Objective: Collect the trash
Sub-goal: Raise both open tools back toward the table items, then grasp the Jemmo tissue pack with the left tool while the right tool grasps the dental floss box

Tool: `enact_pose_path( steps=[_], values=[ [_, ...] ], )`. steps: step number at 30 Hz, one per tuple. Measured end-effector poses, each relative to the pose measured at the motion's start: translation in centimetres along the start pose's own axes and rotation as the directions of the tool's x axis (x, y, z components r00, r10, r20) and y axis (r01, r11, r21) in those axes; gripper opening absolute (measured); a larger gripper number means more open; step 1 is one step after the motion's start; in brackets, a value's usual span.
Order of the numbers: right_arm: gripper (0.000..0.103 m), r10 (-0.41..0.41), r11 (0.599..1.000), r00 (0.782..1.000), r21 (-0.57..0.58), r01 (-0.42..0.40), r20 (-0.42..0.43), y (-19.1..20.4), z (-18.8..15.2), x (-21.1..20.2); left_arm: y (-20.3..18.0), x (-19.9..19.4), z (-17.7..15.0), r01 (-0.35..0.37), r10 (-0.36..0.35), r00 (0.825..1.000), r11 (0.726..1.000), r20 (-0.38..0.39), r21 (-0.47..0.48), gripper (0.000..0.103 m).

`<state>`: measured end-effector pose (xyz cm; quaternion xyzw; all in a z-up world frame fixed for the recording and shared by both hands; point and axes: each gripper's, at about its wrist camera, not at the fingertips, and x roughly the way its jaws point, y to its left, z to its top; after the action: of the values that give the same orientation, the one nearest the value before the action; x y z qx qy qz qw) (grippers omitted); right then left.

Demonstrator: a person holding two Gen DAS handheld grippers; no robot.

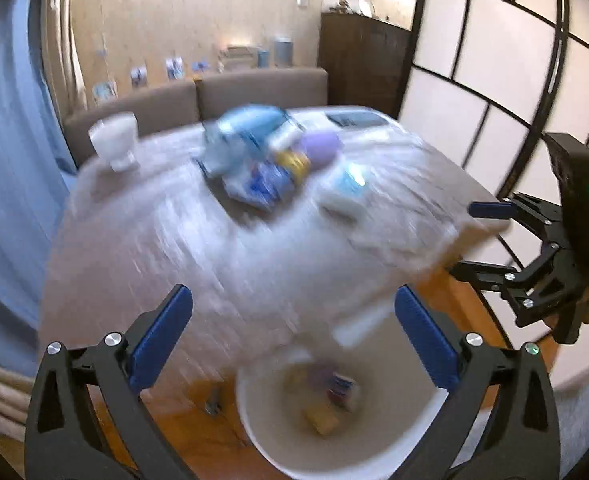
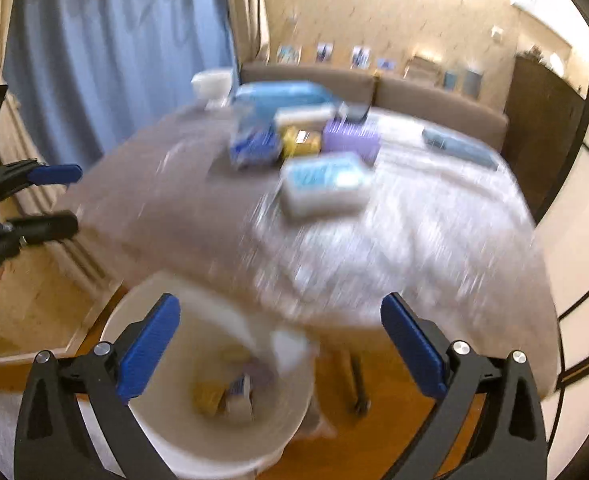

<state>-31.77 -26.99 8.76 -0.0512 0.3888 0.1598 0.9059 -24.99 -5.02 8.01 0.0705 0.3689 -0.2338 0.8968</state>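
I see warm, bright room light; heavy motion blur smears the table (image 1: 142, 248), and fisheye edges bend darkly.

Motion blur smears the surface (image 1: 142, 248) and the pile of packets (image 1: 254, 160) on it — no label can be read. The bucket (image 2: 166, 432) is cut off by the bottom edge, its contents (image 2: 230, 392) only yellow and blue smudges.
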Motion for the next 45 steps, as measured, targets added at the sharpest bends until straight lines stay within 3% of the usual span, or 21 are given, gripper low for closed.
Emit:
enact_pose_path(
  steps=[4, 9, 15, 23, 29, 31, 36, 42, 45],
  values=[
    [0.099, -0.036, 0.999, 0.999, -0.02, 0.036, -0.014, -1.1, 2.6, 3.3, 2.1, 3.9, 2.5, -0.025, 0.025, 0.999, 0.999, -0.02, 0.023, 0.102],
    [0.099, -0.013, 0.999, 0.998, -0.033, 0.011, -0.065, -2.1, 4.8, 7.3, 4.2, 9.5, 4.9, 0.019, -0.013, 0.996, 0.998, -0.083, 0.062, 0.102],
    [0.099, -0.014, 0.999, 0.995, -0.048, 0.01, -0.1, -2.5, 6.7, 11.1, 3.9, 13.8, 6.7, 0.067, -0.047, 0.989, 0.988, -0.14, 0.142, 0.102],
    [0.099, 0.025, 1.0, 0.992, -0.009, -0.026, -0.126, -3.8, 8.2, 13.6, 4.2, 16.6, 7.7, 0.136, -0.104, 0.975, 0.978, -0.197, 0.156, 0.102],
    [0.099, 0.049, 0.999, 0.989, -0.013, -0.051, -0.139, -3.7, 8.5, 14.4, 5.0, 17.4, 8.0, 0.143, -0.115, 0.973, 0.981, -0.2, 0.131, 0.101],
    [0.099, 0.053, 0.998, 0.988, -0.012, -0.055, -0.148, -3.6, 8.4, 14.8, 5.2, 17.6, 8.0, 0.153, -0.126, 0.971, 0.981, -0.203, 0.122, 0.089],
    [0.098, 0.042, 0.999, 0.985, -0.015, -0.045, -0.166, -3.3, 7.8, 15.1, 5.2, 17.6, 8.1, 0.155, -0.128, 0.972, 0.979, -0.197, 0.13, 0.079],
    [0.084, 0.026, 0.999, 0.988, -0.029, -0.031, -0.155, -2.7, 7.4, 14.6, 4.3, 17.5, 8.0, 0.116, -0.08, 0.975, 0.979, -0.208, 0.166, 0.064],
    [0.084, 0.033, 0.999, 0.989, 0.004, -0.032, -0.146, -2.8, 7.3, 14.3, 4.3, 17.1, 7.8, 0.105, -0.075, 0.978, 0.983, -0.197, 0.148, 0.059]
  ],
)
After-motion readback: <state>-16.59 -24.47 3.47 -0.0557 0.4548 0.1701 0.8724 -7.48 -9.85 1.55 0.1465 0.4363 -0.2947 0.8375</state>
